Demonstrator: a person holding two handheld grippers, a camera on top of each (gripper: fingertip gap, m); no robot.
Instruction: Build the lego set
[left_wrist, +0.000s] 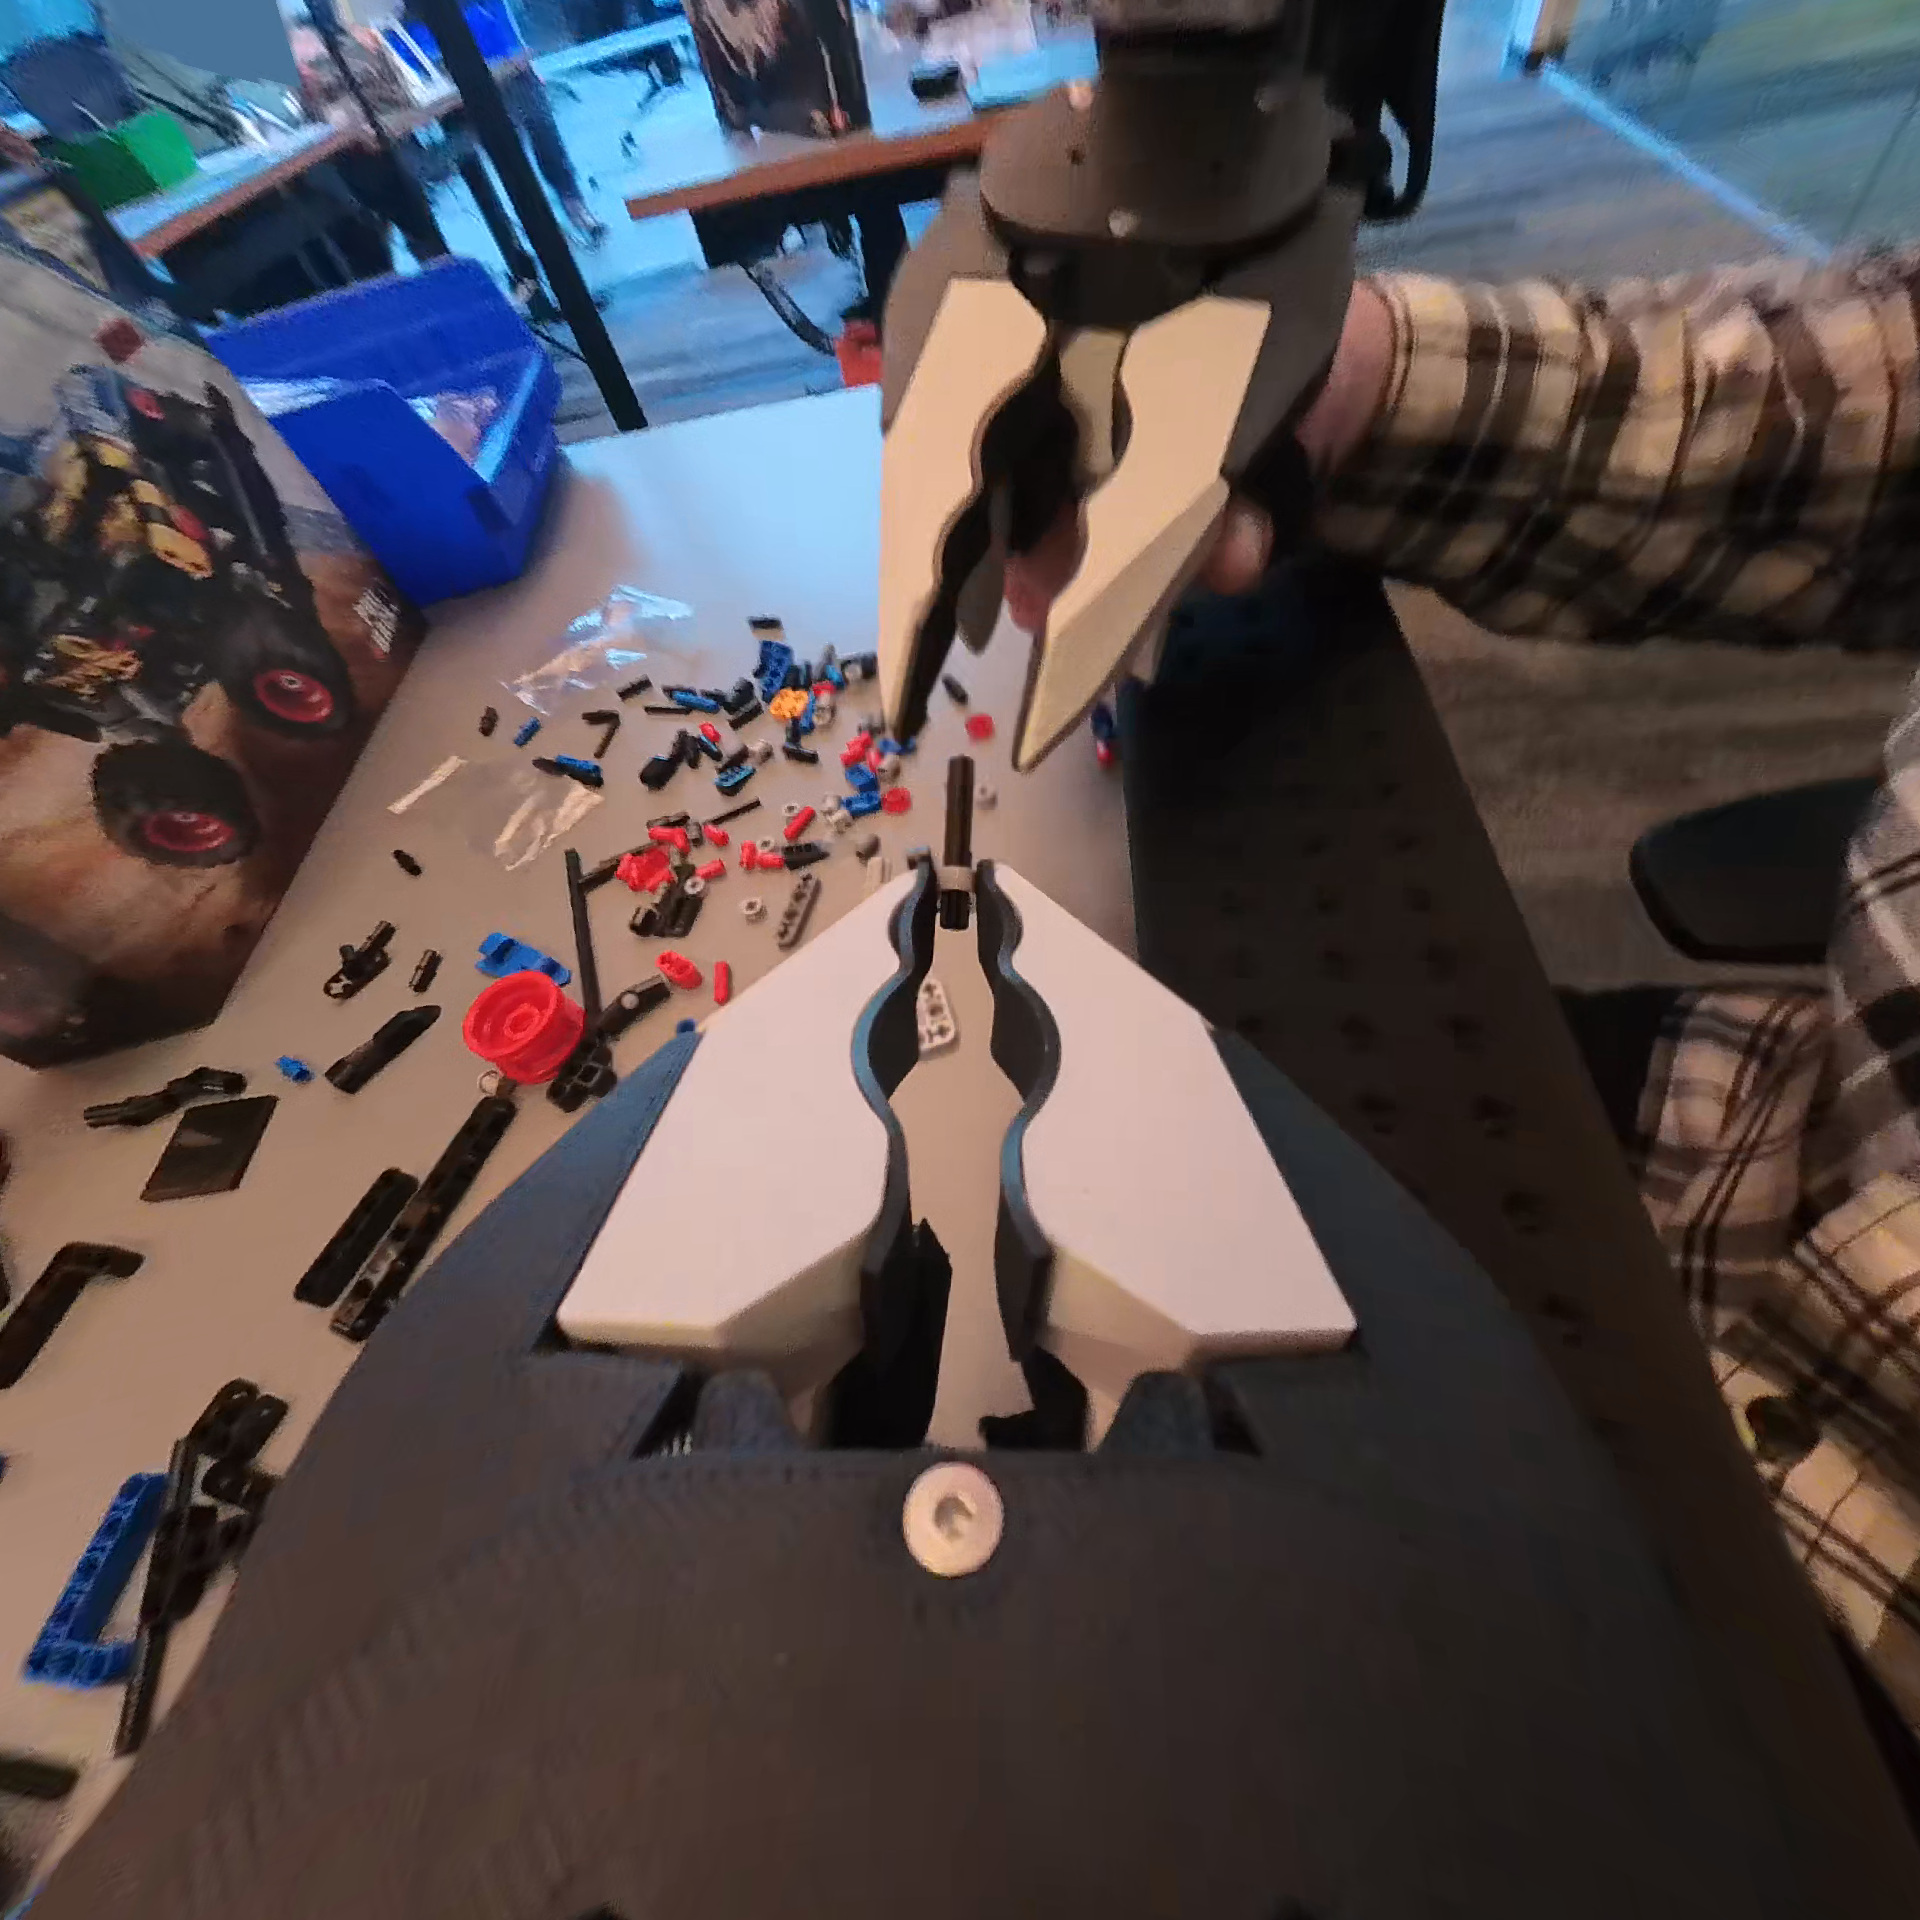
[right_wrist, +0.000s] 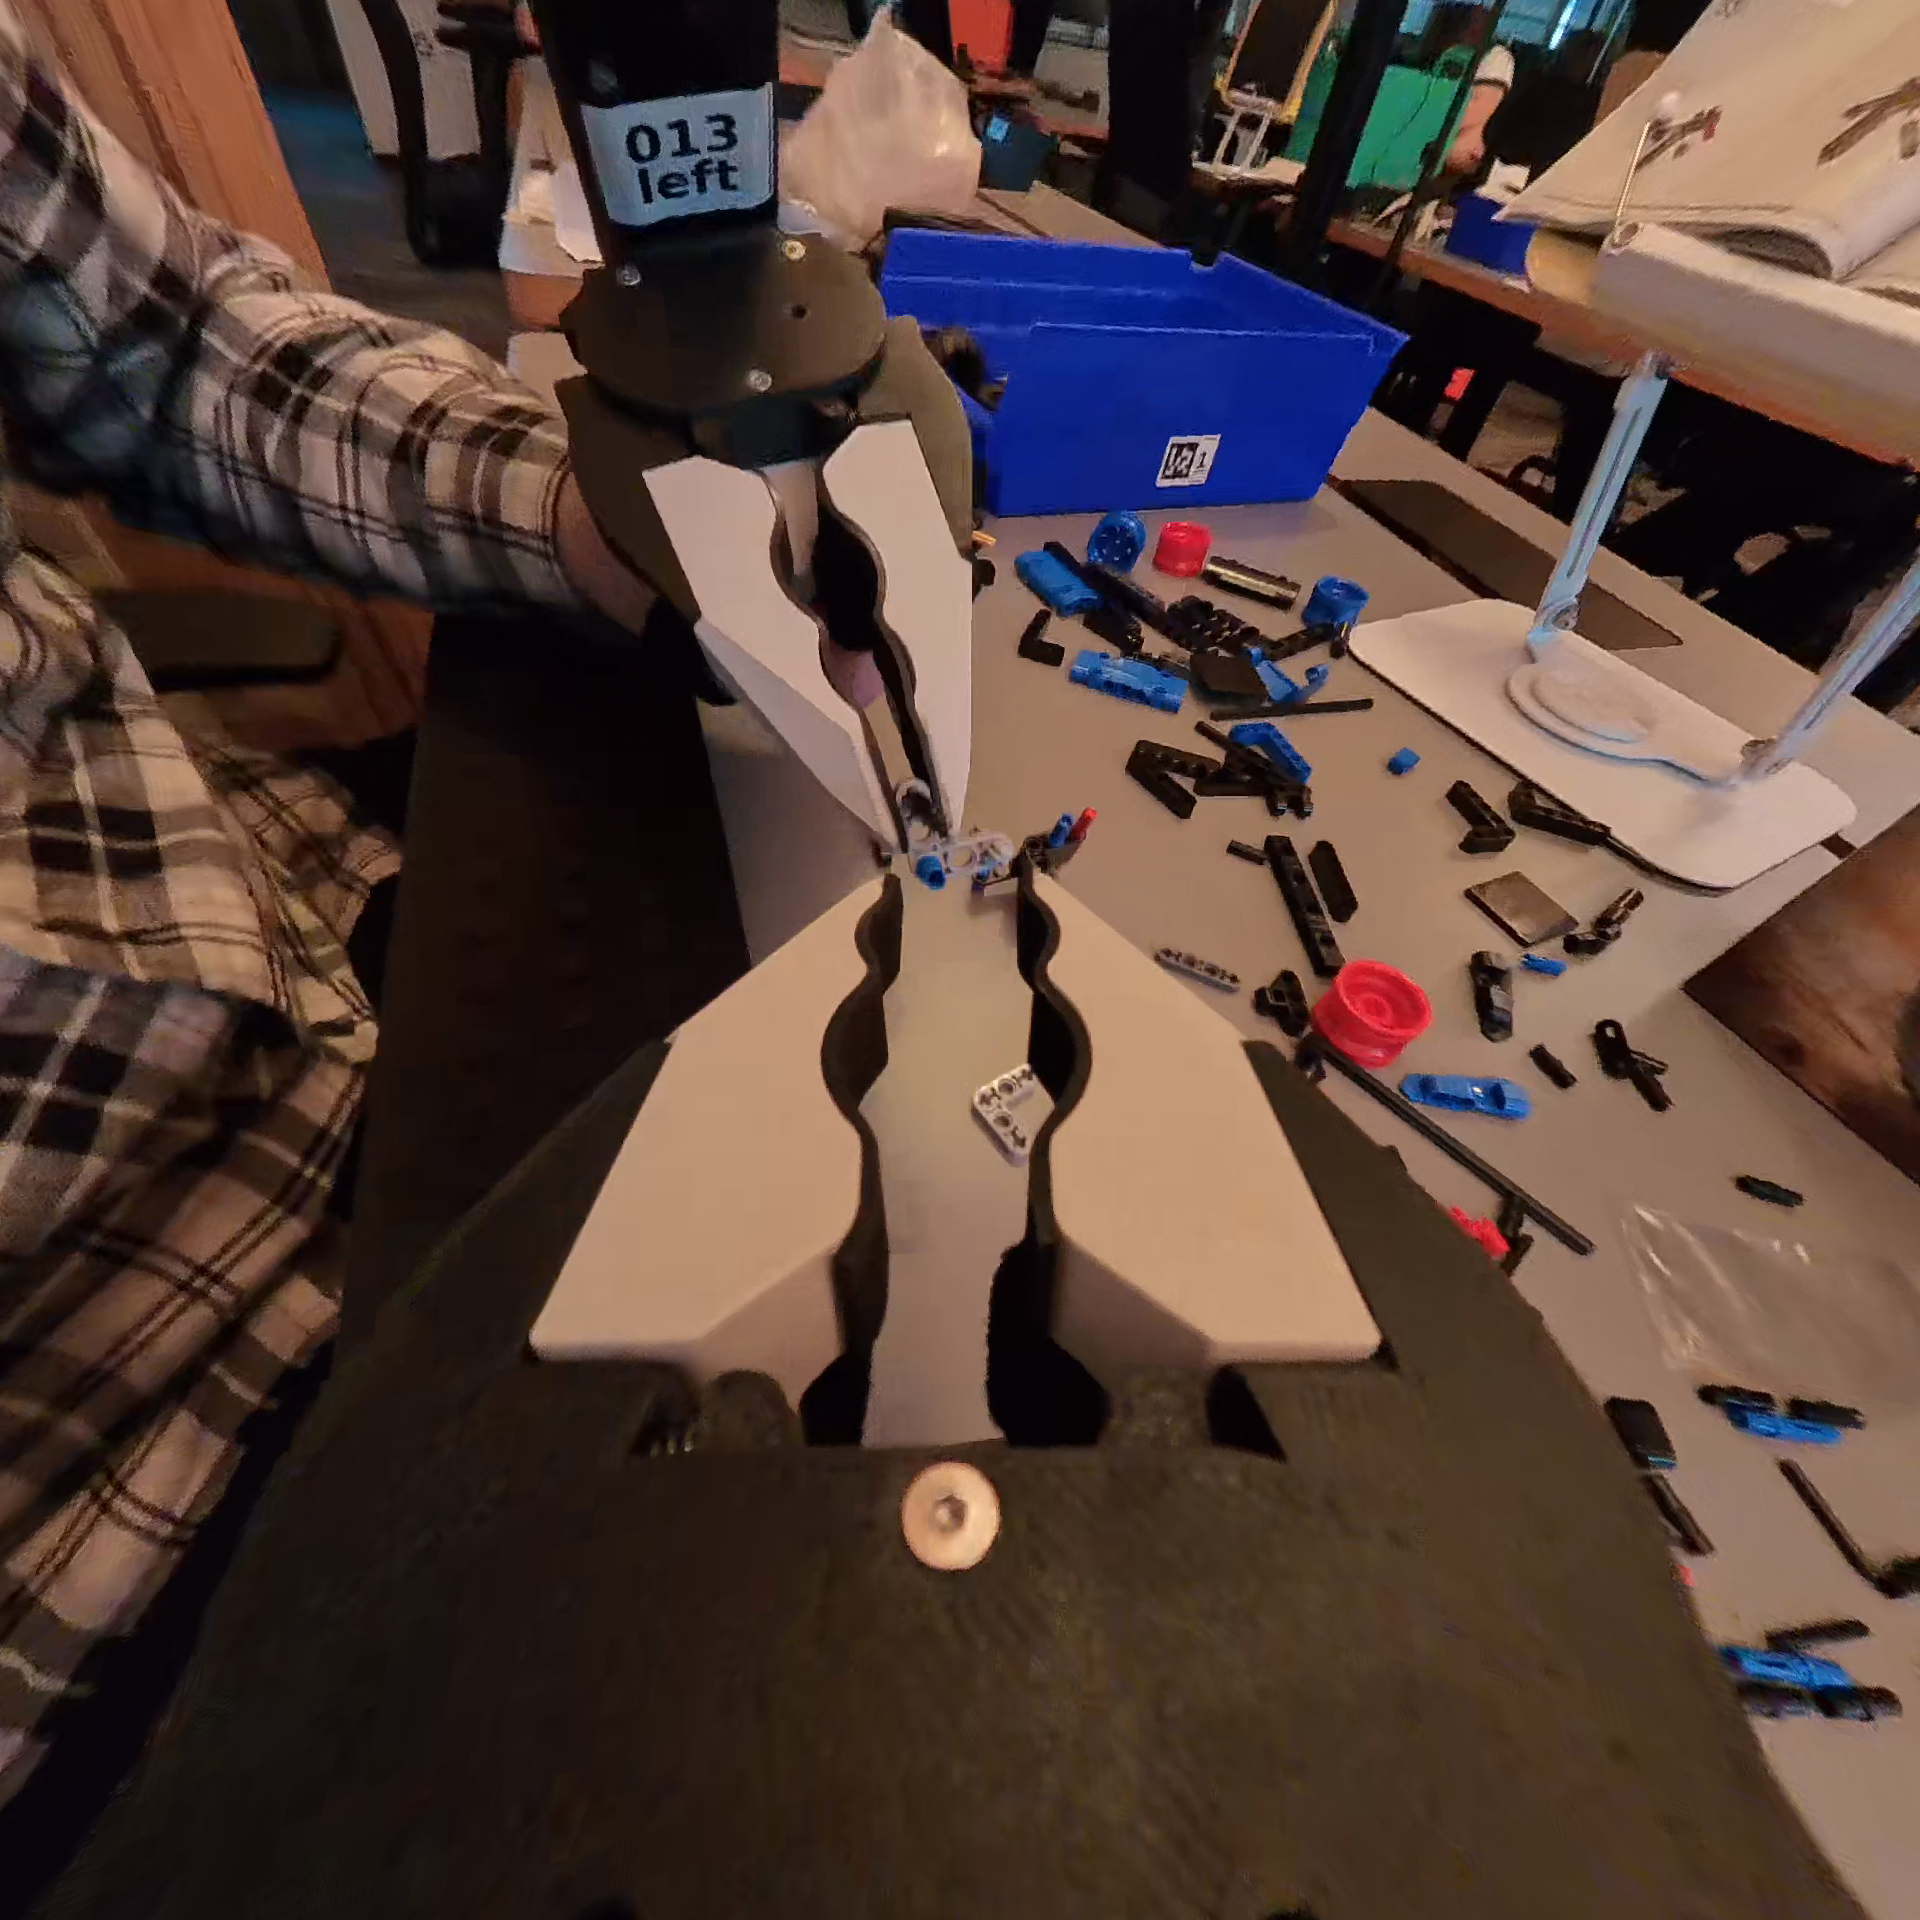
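My left gripper (left_wrist: 951, 883) is shut on a small grey beam (left_wrist: 954, 881) with a black axle (left_wrist: 958, 805) sticking forward from it. In the right wrist view the left gripper (right_wrist: 920, 821) points down and pinches that grey beam (right_wrist: 966, 852), which carries a blue pin (right_wrist: 933, 878). My right gripper (right_wrist: 958, 881) is open and empty, its tips just under and around the held beam. In the left wrist view the right gripper (left_wrist: 966, 743) hangs tips-down over the loose pieces. A grey L-shaped beam (right_wrist: 1003, 1112) lies on the table between my right fingers.
Many small red, blue and black pieces (left_wrist: 748, 769) are scattered on the grey table. There is a red wheel (right_wrist: 1369, 1013), a blue bin (right_wrist: 1122, 364), the set's box (left_wrist: 156, 623) on the left, a white stand base (right_wrist: 1610, 727), and a black perforated mat (left_wrist: 1351, 935). The tips of both grippers are at nearly the same place.
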